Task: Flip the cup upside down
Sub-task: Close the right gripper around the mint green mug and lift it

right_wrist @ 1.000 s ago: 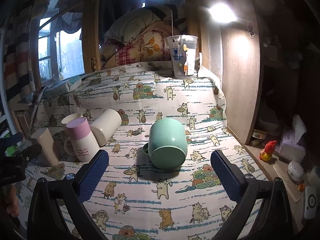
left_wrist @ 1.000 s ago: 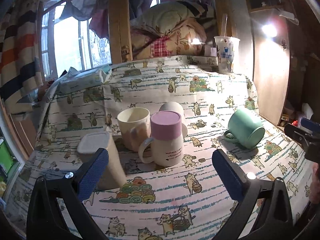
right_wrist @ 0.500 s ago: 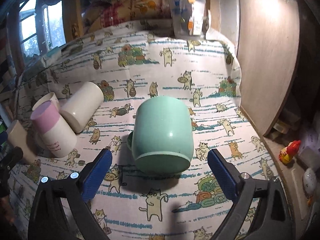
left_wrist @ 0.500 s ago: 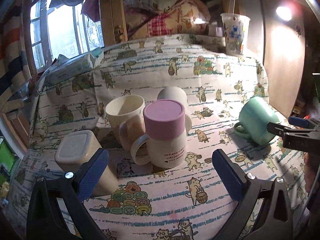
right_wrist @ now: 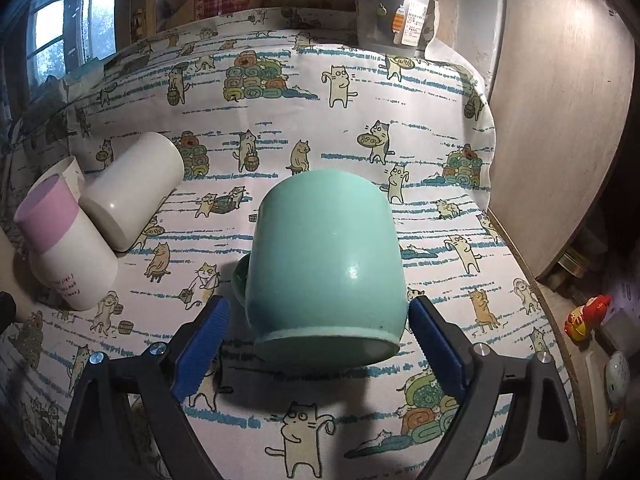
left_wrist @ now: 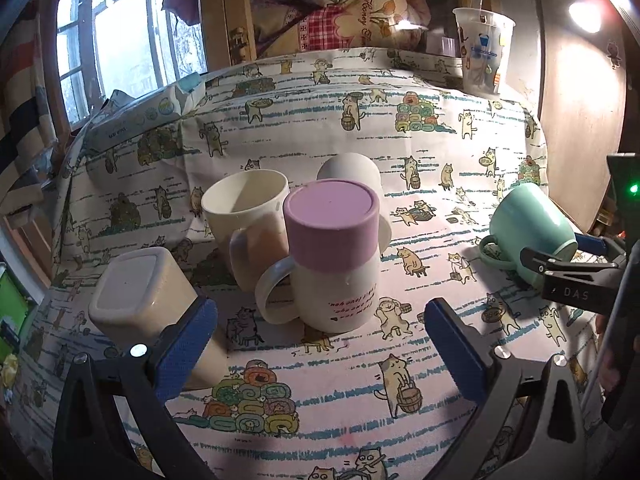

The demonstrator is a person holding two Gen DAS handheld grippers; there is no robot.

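Observation:
A mint-green mug (right_wrist: 326,264) lies on its side on the cat-print cloth (right_wrist: 304,96), base toward the camera, handle at its left. My right gripper (right_wrist: 318,336) is open, its blue pads either side of the mug's base end, not clamped. The mug also shows at the right in the left wrist view (left_wrist: 528,232), with the right gripper's fingers (left_wrist: 560,262) at its base. My left gripper (left_wrist: 320,344) is open and empty in front of a pink-and-white mug (left_wrist: 334,256) standing upside down.
An upright cream cup (left_wrist: 244,216), a white cup on its side (right_wrist: 132,192) and a beige square container (left_wrist: 148,308) cluster on the left. A clear plastic drink cup (left_wrist: 482,52) stands at the back. A wooden panel (right_wrist: 560,120) borders the right edge.
My right gripper has moved forward and down until its pads flank the green mug's base. My left gripper has come closer to the pink-and-white mug.

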